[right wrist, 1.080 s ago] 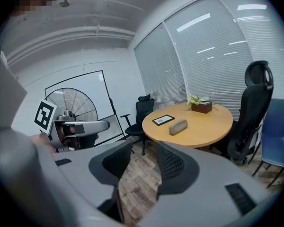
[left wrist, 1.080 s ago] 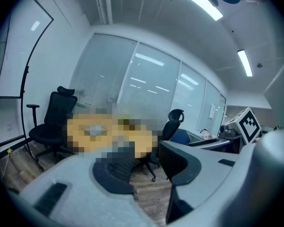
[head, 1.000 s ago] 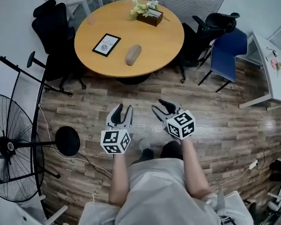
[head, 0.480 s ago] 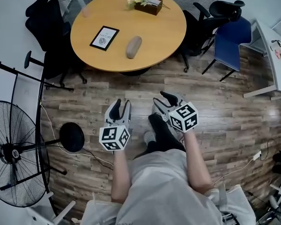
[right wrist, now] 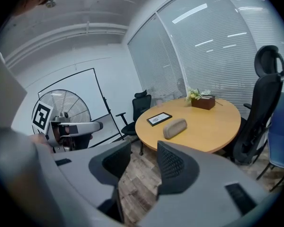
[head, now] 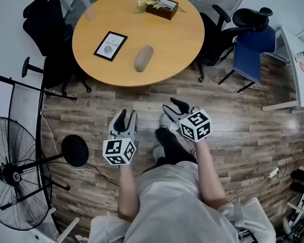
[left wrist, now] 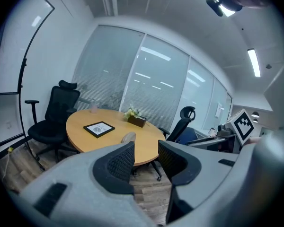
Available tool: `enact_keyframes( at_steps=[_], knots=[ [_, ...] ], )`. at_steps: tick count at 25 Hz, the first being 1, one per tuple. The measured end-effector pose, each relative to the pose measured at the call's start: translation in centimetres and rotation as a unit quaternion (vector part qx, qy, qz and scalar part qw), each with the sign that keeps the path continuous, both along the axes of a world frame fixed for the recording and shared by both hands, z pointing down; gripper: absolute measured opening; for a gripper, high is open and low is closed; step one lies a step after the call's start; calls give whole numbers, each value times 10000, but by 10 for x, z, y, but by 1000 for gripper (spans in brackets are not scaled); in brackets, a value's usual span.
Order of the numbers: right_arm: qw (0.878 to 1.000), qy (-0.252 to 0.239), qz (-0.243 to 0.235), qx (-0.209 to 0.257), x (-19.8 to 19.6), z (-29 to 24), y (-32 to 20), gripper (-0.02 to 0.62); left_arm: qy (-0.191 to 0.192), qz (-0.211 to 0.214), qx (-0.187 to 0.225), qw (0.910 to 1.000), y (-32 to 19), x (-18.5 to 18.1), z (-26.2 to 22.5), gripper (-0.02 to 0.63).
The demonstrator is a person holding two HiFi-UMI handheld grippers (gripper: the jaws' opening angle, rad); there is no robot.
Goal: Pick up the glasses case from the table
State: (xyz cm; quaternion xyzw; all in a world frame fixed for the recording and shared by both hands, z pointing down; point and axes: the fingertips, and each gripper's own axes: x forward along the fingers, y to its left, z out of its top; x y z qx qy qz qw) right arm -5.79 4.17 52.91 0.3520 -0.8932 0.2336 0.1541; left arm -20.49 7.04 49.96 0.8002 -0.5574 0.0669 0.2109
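Note:
The glasses case [head: 143, 58], a tan oblong pouch, lies near the front edge of the round wooden table [head: 177, 39]; it also shows in the right gripper view as the case [right wrist: 174, 127] and, half hidden behind a jaw, as the case [left wrist: 128, 137]. My left gripper [head: 126, 116] and right gripper [head: 174, 107] hang over the wooden floor, well short of the table. Both stand open with nothing between their jaws.
On the table lie a black-framed picture [head: 111, 45] and a brown box with flowers [head: 161, 7]. Black office chairs [head: 45, 24] and a blue chair [head: 252, 54] ring the table. A floor fan [head: 10, 173] and its round base [head: 75, 151] stand at left.
The person has stepped toward the table; one leg now shows between the grippers. The table sits slightly nearer in the head view. Both grippers travelled along, jaws unchanged.

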Motion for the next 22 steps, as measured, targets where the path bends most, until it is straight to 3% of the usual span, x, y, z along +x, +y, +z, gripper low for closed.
enact_keyframes(
  at_steps=[10, 22],
  knots=[
    [9994, -110, -296, -116, -11, 2, -61, 169, -148, 30, -160, 9998, -72, 11, 2, 144],
    [9961, -6, -884, -20, -19, 20, -101, 169, -684, 425, -616, 9948, -151, 41, 34, 148]
  ],
)
